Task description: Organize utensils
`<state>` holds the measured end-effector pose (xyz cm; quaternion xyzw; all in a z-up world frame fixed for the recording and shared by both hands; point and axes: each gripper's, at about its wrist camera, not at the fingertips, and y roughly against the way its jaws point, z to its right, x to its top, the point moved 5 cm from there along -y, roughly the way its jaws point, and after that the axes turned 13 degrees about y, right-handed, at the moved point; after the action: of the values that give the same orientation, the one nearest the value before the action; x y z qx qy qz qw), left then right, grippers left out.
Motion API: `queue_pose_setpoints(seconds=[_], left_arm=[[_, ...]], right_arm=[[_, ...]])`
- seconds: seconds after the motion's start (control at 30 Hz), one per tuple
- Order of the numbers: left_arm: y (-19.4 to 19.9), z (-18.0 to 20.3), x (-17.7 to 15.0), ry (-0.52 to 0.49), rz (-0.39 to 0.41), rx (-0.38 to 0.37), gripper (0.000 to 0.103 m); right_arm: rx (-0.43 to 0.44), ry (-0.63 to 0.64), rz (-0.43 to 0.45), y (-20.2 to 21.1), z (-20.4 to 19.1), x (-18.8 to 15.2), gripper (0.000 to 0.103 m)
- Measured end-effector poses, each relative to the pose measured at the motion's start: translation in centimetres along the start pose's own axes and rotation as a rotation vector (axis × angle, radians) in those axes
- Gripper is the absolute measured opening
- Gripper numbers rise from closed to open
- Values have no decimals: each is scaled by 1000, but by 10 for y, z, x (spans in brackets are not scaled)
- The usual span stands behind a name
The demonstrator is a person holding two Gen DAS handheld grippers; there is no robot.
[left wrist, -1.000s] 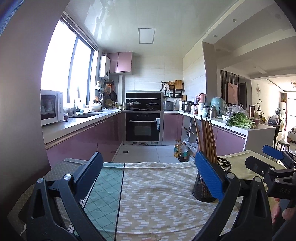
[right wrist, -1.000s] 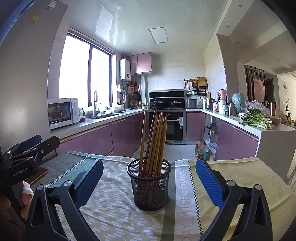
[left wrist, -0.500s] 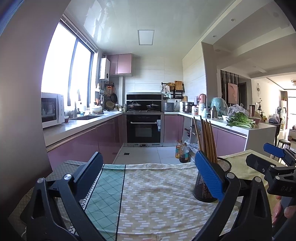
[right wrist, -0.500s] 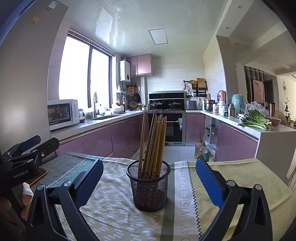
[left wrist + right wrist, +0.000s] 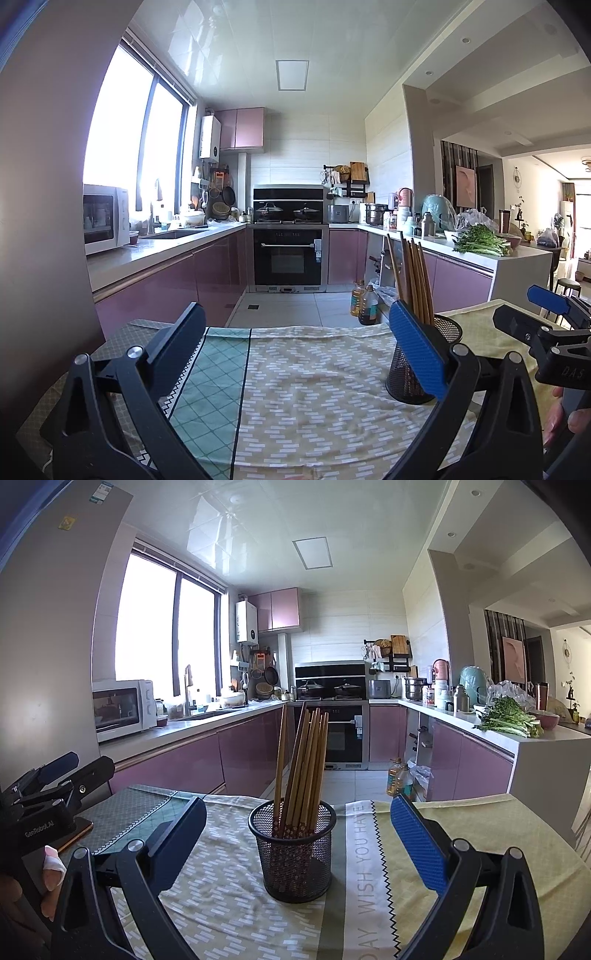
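A black mesh cup [image 5: 295, 853] stands upright on the cloth-covered table [image 5: 207, 897], holding several wooden chopsticks [image 5: 303, 760] that lean to the right. My right gripper [image 5: 297, 830] is open and empty, its fingers on either side of the cup and nearer the camera. In the left wrist view the cup [image 5: 406, 373] sits behind my left gripper's right finger, with the chopsticks [image 5: 413, 277] rising above it. My left gripper [image 5: 295, 332] is open and empty above the cloth. The right gripper also shows at that view's right edge [image 5: 546, 314].
The table carries patterned cloths: teal check [image 5: 207, 384] at left, white-dash print in the middle, yellow [image 5: 480, 834] at right. A dark flat object [image 5: 75, 834] lies at the table's left edge. Kitchen counters, an oven [image 5: 288, 254] and oil bottles [image 5: 364, 304] stand beyond.
Both wrist views have tilted slightly so the room sits a little lower in frame. The cup and chopsticks have not moved, and both grippers stay open.
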<state>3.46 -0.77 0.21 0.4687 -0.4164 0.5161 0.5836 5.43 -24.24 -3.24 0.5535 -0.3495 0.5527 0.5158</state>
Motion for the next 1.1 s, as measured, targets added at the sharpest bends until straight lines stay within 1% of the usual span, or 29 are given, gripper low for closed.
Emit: queue_pose_setpoints(seconds=[1.1], left_arm=[[-3,2,0,-3,-7,1,97]], right_arm=[[0,-5,4,1,5,2,97]])
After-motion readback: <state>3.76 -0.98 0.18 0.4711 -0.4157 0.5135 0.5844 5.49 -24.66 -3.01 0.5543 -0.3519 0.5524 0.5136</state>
